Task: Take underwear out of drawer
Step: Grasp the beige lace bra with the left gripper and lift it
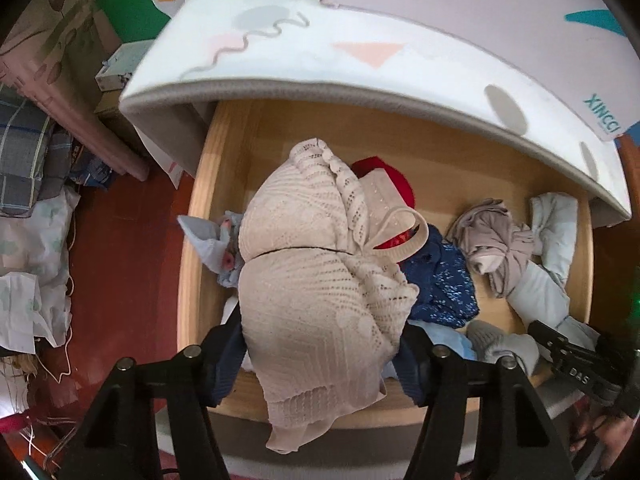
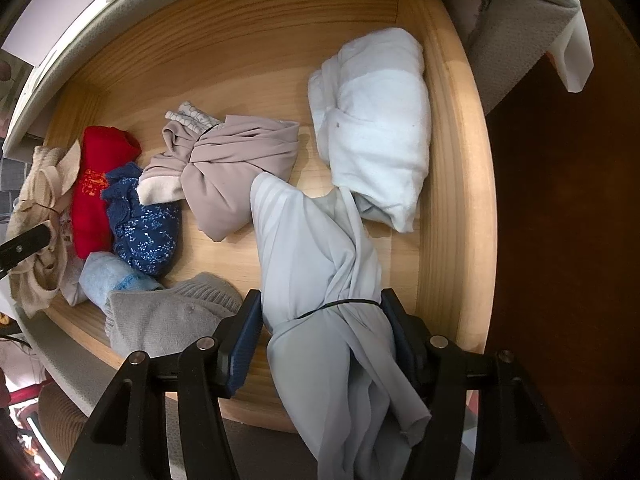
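Left wrist view looks straight down into an open wooden drawer [image 1: 188, 280], its pale rim curving round the clothes and a white patterned cabinet top [image 1: 360, 64] hanging over the back edge. The left gripper [image 1: 324, 356] is clamped on a cream lace bra [image 1: 312, 264], both blue pads pressing its lower cup, the fabric spilling past the drawer's front lip. Beside the bra lie a red garment [image 1: 394, 178], a dark blue floral piece [image 1: 444, 280], a knotted taupe bundle [image 1: 496, 240] and a pale blue roll [image 1: 556, 224]; bare wood shows along the back of the drawer and between the heaps, which is the only free room inside. Left of the drawer the red-brown floor [image 1: 120, 264] is open, with crumpled bags and bedding further out. From the right wrist view the right gripper [image 2: 322, 344] is closed on a light grey tied garment [image 2: 316, 248], pinched at a black elastic band near the front wall, close to the right side wall [image 2: 452, 184]. A white folded bundle [image 2: 376, 128] touches that wall; a grey knit sock [image 2: 168, 316] lies by the left finger. The back half of the drawer floor is bare wood. The other gripper's black finger [image 2: 24, 246] shows at the far left edge.
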The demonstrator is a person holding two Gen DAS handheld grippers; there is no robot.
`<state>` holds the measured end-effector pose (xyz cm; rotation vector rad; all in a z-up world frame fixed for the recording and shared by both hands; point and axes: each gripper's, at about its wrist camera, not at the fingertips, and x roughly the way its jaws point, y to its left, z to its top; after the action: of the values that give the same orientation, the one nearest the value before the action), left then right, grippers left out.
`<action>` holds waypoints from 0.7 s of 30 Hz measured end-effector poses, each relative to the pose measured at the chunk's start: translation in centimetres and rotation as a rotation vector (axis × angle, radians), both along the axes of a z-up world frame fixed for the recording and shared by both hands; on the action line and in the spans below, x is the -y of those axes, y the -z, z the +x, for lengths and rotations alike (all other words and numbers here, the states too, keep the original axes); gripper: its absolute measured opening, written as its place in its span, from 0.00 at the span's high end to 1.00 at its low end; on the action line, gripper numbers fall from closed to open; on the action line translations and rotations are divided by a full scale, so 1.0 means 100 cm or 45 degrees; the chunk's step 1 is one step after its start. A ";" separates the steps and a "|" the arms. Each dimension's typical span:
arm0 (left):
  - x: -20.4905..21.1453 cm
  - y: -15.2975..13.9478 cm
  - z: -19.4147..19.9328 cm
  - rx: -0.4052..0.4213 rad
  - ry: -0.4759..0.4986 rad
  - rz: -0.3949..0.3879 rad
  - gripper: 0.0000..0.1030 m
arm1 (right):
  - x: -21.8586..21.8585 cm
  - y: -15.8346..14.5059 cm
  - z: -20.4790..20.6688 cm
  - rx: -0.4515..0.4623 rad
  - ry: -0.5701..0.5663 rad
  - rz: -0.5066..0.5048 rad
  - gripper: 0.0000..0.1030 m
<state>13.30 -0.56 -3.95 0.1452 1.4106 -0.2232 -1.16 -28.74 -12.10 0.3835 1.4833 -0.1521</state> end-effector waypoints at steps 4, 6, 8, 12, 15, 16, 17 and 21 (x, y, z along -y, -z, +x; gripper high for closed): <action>-0.002 -0.015 -0.004 0.020 0.015 -0.019 0.37 | 0.000 0.001 0.000 -0.002 -0.003 -0.004 0.45; -0.002 -0.024 -0.008 0.037 0.019 -0.022 0.37 | 0.000 0.001 0.001 -0.003 -0.004 -0.005 0.45; -0.003 -0.032 -0.011 0.051 0.024 -0.024 0.37 | -0.001 0.001 0.001 -0.005 -0.005 -0.008 0.45; -0.012 -0.046 -0.014 0.072 0.015 -0.040 0.37 | -0.002 0.002 0.002 -0.017 -0.012 -0.024 0.45; -0.016 -0.054 -0.018 0.093 0.008 -0.037 0.37 | -0.005 0.002 0.004 -0.023 -0.012 -0.037 0.45; -0.018 -0.057 -0.020 0.098 0.012 -0.040 0.37 | -0.006 0.002 0.004 -0.026 -0.013 -0.042 0.46; -0.020 -0.060 -0.021 0.102 0.017 -0.039 0.37 | -0.006 0.002 0.004 -0.028 -0.015 -0.046 0.45; -0.024 -0.075 -0.026 0.144 0.031 -0.042 0.37 | -0.011 0.002 0.005 -0.037 -0.026 -0.077 0.46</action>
<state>10.72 1.82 3.50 0.1462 1.2926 -0.2546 -0.67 -27.60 -12.26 0.3185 1.5072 -0.1860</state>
